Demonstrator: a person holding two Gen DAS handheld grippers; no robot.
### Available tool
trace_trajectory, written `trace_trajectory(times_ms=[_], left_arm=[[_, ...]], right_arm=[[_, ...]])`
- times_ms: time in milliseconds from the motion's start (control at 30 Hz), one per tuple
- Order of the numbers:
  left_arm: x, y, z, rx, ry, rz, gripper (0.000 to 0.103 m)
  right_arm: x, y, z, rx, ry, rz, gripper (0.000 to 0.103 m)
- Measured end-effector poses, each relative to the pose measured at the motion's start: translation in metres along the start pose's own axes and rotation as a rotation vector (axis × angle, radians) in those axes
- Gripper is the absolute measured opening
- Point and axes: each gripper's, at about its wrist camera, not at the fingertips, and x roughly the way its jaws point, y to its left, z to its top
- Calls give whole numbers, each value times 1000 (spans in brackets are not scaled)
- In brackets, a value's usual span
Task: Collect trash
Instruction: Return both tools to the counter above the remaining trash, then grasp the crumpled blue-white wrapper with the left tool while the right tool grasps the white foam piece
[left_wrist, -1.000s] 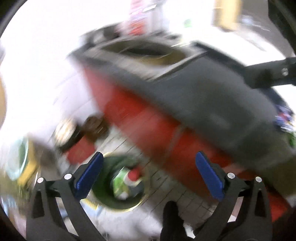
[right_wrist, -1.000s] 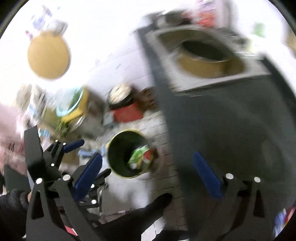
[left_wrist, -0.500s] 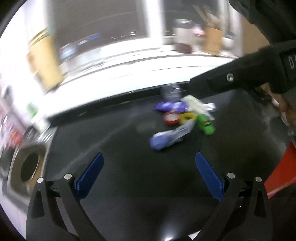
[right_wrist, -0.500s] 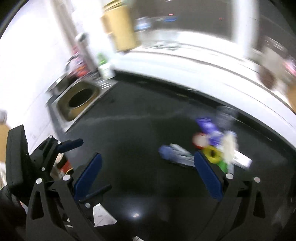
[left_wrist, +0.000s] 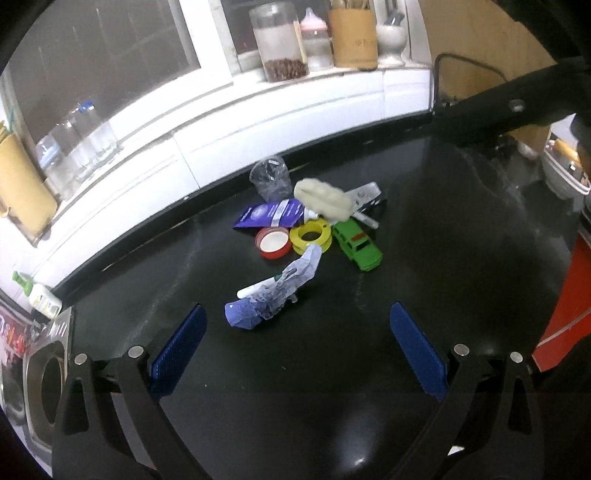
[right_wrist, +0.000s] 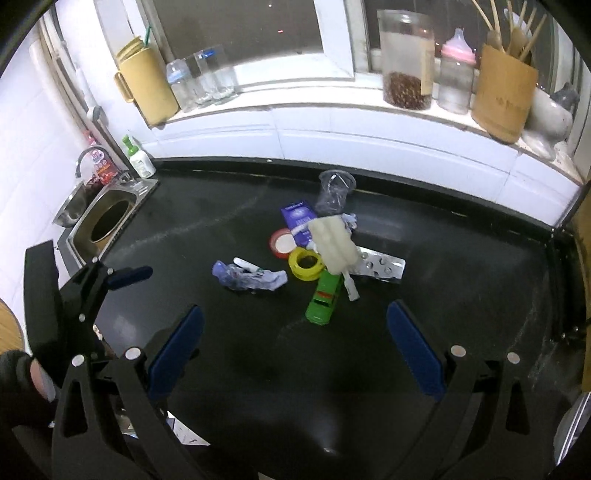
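Black counter (left_wrist: 424, 240), trash pile (left_wrist: 310, 229); both grippers' jaws wide, empty.

On the black countertop (right_wrist: 221, 206) lie a green toy car (right_wrist: 322, 294) with a red stripe, a yellow tape ring (right_wrist: 306, 263), a red lid (right_wrist: 281, 242) with a white centre, a purple packet (right_wrist: 297, 218) with white print, a cream foam piece (right_wrist: 333, 244), and a crumpled blue-violet wrapper (left_wrist: 271, 295). Both grippers' pads (left_wrist: 417, 350) are blue on black frames.

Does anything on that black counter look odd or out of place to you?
Yes. A green toy car lies in the litter heap beside a yellow tape ring and a crushed clear cup tipped on its side. A toy among wrappers hardly looks like trash.
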Motion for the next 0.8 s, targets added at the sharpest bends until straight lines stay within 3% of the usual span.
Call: trace_trajectory(times_ms=[167, 433, 700, 800], left_arm=[[49, 24, -7, 3, 58, -10, 96], [112, 56, -6, 58, 78, -51, 96], [140, 43, -13, 146, 97, -125, 96], [146, 38, -18, 153, 112, -146, 89]], right_arm=[[26, -16, 2, 11, 47, 1, 96], [83, -41, 13, 8, 121, -22, 96], [147, -55, 33, -19, 189, -29, 96], [174, -57, 41, -37, 223, -27, 95]])
